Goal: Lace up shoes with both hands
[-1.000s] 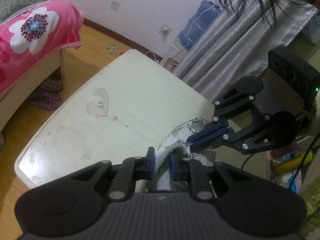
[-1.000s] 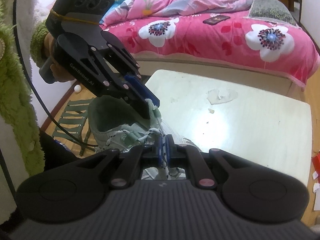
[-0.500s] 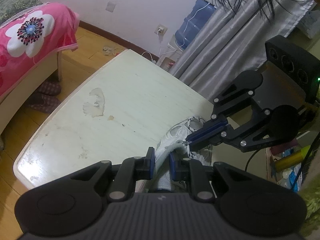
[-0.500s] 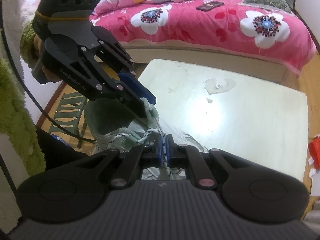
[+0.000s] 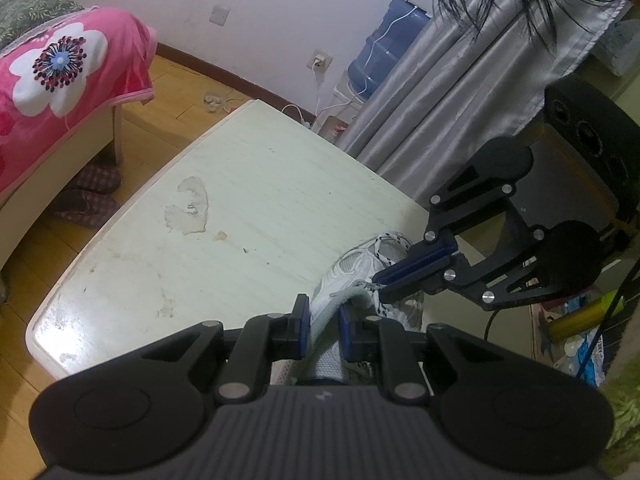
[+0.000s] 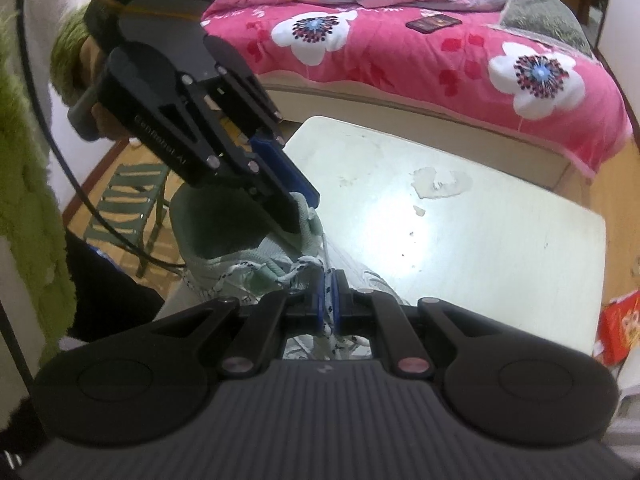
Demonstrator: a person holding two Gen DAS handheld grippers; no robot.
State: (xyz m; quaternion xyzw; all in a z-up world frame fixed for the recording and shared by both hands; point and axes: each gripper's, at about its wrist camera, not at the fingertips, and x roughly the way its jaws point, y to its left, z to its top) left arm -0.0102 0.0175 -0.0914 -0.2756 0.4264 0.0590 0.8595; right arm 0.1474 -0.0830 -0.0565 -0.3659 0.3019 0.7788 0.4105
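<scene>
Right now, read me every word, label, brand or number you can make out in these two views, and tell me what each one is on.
"GenRobot.AI": white lettering along the black body of the left tool, seen from the right wrist; partly blurred.
Red box at the right edge, beside the table: yellow printing, too blurred to read.
Dark phone-like item on the pink bedspread: markings too small to read.

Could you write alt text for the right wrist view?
Right gripper, jaws shut on a white speckled shoelace, over a pale mint mesh sneaker. Left gripper clamps its tongue above a worn white table.
</scene>
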